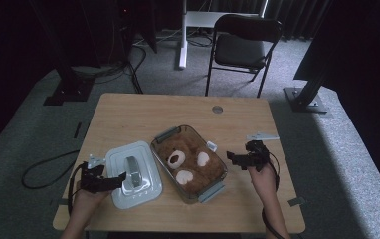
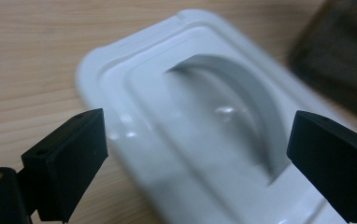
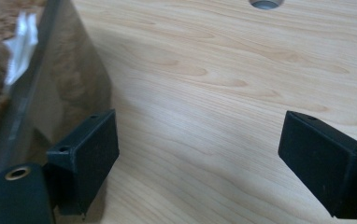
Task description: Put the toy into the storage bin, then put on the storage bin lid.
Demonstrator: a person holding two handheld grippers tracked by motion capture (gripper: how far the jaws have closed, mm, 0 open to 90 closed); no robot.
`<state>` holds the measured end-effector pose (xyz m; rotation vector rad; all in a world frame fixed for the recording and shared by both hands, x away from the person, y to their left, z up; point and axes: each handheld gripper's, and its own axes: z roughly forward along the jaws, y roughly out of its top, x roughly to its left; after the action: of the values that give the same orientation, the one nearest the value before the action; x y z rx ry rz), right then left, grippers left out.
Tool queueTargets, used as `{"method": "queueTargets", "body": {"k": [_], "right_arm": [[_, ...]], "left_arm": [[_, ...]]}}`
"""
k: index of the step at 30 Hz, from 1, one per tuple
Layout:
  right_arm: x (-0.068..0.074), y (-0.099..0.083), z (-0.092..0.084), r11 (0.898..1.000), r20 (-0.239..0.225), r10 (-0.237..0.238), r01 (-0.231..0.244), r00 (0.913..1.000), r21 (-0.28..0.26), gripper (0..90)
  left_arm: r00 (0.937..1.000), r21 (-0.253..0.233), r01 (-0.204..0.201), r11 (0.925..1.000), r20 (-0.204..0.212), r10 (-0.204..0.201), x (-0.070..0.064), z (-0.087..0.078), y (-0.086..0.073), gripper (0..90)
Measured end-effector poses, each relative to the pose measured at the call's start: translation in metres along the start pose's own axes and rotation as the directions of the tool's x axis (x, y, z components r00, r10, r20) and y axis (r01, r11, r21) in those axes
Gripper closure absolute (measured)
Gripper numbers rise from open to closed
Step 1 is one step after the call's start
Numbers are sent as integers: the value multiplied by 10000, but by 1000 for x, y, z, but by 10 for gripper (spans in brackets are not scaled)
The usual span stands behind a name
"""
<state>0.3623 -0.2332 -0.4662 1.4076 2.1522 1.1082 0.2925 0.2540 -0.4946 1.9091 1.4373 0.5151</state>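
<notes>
At lower left, the left gripper point(image 1: 121, 178) gapes over the lid point(image 1: 134, 174); the right gripper point(image 1: 232, 158), jaws apart, sits beside the dish point(image 1: 213, 191).

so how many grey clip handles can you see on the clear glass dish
2. One grey clip handle sits on the far-left end of the clear glass dish; the other grey clip handle is on the near-right end. None seems hidden.

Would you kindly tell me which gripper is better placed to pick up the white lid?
Left: the left gripper is open at the lid; the right gripper is beyond the container.
</notes>
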Motion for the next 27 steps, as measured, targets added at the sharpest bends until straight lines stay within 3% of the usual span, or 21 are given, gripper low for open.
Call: {"method": "queueTargets", "body": {"k": [4, 11, 18, 24, 27], "right_arm": [[-2, -6, 2, 9994, 197, 336, -334, 9992, -86, 117], [0, -16, 14, 9976, 464, -41, 9, 9989, 688, 117], [2, -22, 22, 9959, 280, 18, -43, 9996, 907, 118], [4, -26, 25, 9951, 8, -2, 2, 10000, 994, 118], [3, -27, 25, 9949, -119, 40, -27, 9999, 1006, 118]], "left_arm": [[9997, 281, 106, 9995, 232, -112, -9, 16, 7, 60], [9994, 639, 290, 9975, 181, -303, -19, 40, 12, 61], [9990, 851, 294, 9959, 300, -320, -25, 50, 9, 66], [9982, 773, 411, 9962, 400, -443, -24, 54, 7, 176], [9966, 568, 616, 9965, 507, -645, -22, 56, 7, 299]]}}
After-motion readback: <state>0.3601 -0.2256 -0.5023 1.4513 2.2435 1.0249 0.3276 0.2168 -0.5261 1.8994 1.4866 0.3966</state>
